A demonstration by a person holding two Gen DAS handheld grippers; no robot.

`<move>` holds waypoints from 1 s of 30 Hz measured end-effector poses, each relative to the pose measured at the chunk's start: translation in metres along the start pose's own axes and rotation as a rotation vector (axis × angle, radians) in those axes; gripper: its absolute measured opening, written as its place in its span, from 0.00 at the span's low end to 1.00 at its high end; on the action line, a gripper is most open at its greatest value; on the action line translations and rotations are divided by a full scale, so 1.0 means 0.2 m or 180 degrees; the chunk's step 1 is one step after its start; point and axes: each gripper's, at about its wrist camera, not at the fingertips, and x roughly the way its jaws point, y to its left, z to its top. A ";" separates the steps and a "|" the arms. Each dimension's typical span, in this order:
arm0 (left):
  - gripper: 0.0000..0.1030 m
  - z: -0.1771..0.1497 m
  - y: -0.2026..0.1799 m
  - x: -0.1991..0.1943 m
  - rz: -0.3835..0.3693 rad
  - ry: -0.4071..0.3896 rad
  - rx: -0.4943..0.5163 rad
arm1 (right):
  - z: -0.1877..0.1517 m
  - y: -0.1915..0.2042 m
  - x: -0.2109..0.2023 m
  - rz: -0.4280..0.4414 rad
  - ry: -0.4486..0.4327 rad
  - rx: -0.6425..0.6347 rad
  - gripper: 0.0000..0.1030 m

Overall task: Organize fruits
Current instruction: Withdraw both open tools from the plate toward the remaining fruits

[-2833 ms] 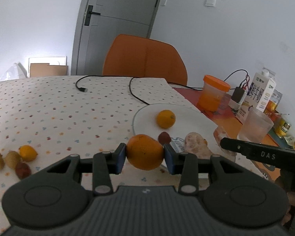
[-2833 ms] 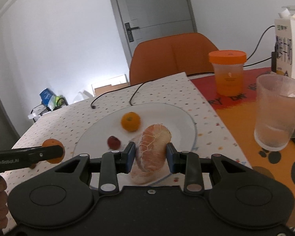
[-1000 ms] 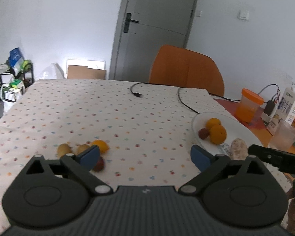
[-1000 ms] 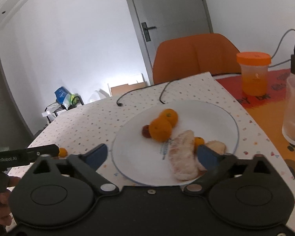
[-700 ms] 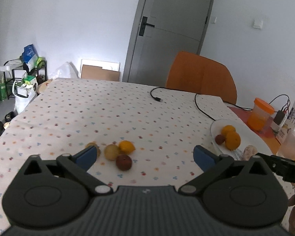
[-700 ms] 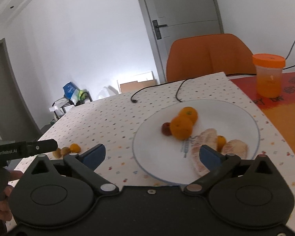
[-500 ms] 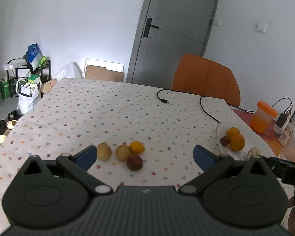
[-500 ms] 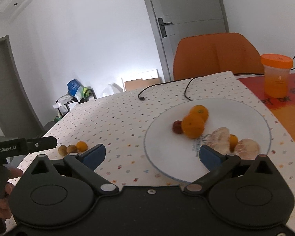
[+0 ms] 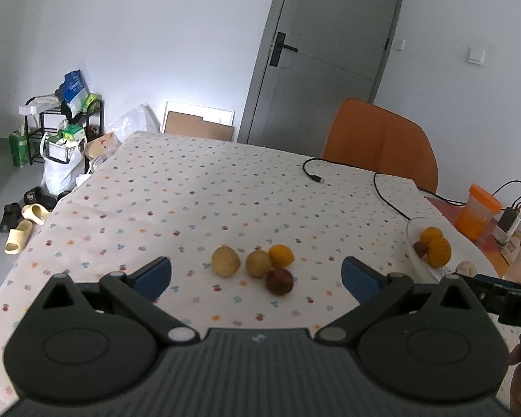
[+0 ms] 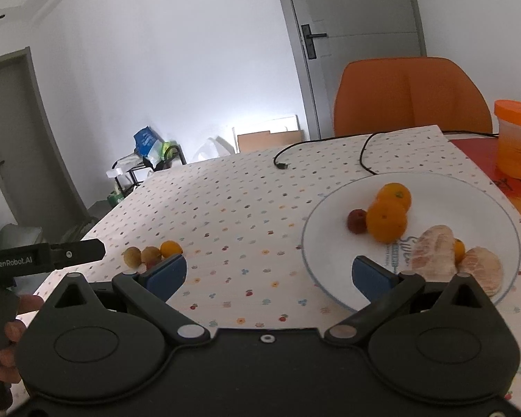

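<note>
Now my left gripper (image 9: 256, 272), spread and empty, faces four small fruits (image 9: 257, 266) clustered on the dotted-cloth surface (image 9: 198, 201); I'd centre on one, avoiding neighbours, then carry it to the white round plate (image 10: 469, 194).

Four small fruits (image 9: 257, 266) lie clustered on the tablecloth (image 9: 191, 194), left of the plate (image 10: 469, 201) and well apart from it. On the plate, two oranges (image 10: 387, 220) touch, one behind the other, with a small round fruit (image 10: 357, 221) just left of them; two peeled citrus pieces (image 10: 434, 253) lie nearer the front rim. A cable (image 9: 382, 187) lies behind the plate. The chair (image 9: 378, 142) stands behind the table; a lidded container (image 10: 517, 139) sits right of the plate.
</note>
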 end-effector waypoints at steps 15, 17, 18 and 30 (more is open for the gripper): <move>1.00 -0.02 0.17 0.02 0.0064 0.0026 -0.0205 | -0.04 0.19 0.12 0.0127 0.0143 -0.0191 1.00; 1.00 -0.02 0.18 0.02 0.0066 0.0016 -0.0203 | -0.05 0.21 0.14 0.0156 0.0145 -0.0194 1.00; 1.00 -0.02 0.19 0.02 0.0069 0.0010 -0.0205 | -0.05 0.22 0.14 0.0167 0.0147 -0.0191 1.00; 0.92 -0.02 0.20 0.09 0.0050 0.0029 -0.0205 | -0.04 0.23 0.23 0.0307 0.0228 -0.0202 0.83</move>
